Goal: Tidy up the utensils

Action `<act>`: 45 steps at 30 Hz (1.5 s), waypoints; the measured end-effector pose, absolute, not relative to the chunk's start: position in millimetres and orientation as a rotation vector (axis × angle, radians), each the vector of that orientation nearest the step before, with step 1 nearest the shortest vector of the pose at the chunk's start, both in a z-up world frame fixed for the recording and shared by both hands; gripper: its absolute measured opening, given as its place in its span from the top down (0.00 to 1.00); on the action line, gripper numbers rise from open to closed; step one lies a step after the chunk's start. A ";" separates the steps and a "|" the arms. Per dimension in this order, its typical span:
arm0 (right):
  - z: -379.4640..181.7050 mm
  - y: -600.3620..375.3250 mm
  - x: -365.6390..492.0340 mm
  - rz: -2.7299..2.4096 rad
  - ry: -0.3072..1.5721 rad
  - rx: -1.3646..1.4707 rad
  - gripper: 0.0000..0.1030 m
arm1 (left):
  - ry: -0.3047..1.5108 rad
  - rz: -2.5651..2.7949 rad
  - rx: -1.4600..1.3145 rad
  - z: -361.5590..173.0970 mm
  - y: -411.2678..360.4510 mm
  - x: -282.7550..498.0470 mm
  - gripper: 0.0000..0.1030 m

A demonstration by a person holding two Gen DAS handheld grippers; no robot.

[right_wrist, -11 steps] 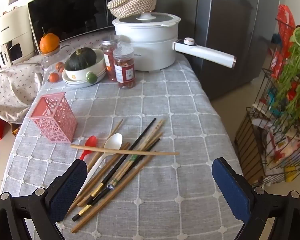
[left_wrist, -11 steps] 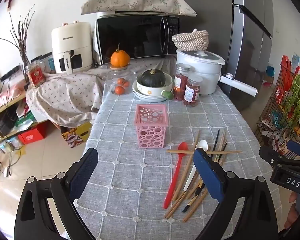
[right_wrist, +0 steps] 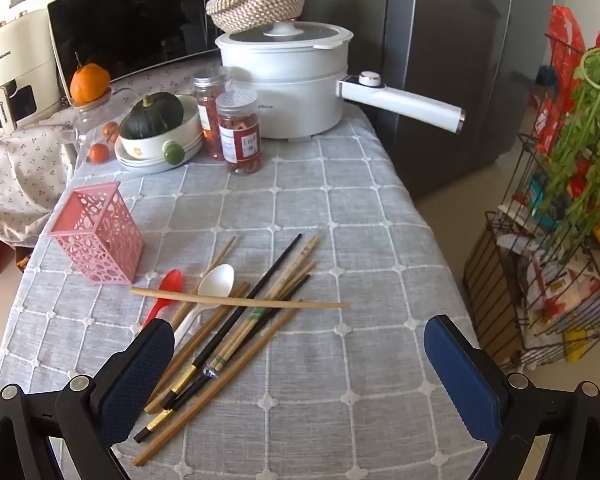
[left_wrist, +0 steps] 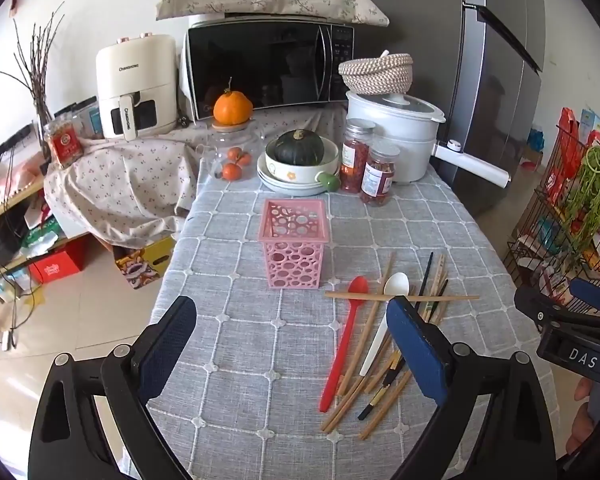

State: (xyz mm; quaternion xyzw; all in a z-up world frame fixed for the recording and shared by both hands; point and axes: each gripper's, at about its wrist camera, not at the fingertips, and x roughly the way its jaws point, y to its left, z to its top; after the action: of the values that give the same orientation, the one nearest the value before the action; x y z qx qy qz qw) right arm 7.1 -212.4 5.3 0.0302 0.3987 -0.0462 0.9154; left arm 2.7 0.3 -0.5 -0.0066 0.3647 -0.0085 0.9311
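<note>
We hover both claws spread and empty over the counter [right_wrist: 340,208]: left claw [left_wrist: 292,344], right claw [right_wrist: 296,364]. The utensils [right_wrist: 236,312] lie piled beside the empty pink holder [left_wrist: 294,248]; nothing is sorted yet, so next we likely pinch one chopstick.

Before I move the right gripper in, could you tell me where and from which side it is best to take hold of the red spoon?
Grip the red spoon at its bowl end, coming from above on the left. The bowl lies bare beside the pink holder, though a crosswise chopstick rests just below it. The handle runs under the right gripper finger. Both grippers are open.
</note>
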 end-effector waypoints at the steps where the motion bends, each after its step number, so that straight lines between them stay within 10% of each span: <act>1: 5.1 -213.3 6.7 -0.094 0.820 0.063 0.00 | 0.750 -0.020 -0.016 0.0 1.3 3.5 0.05; 45: 8.9 -212.0 6.0 -0.097 0.803 0.067 0.00 | 0.749 -0.019 -0.006 -7.5 -5.3 1.0 0.05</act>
State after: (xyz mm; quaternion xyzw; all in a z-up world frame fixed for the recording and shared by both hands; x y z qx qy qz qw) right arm 6.0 -212.0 8.9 0.0324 0.3908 -0.0471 0.9187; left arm 1.0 -5.3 -7.5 -0.0029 0.3659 -0.0092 0.9306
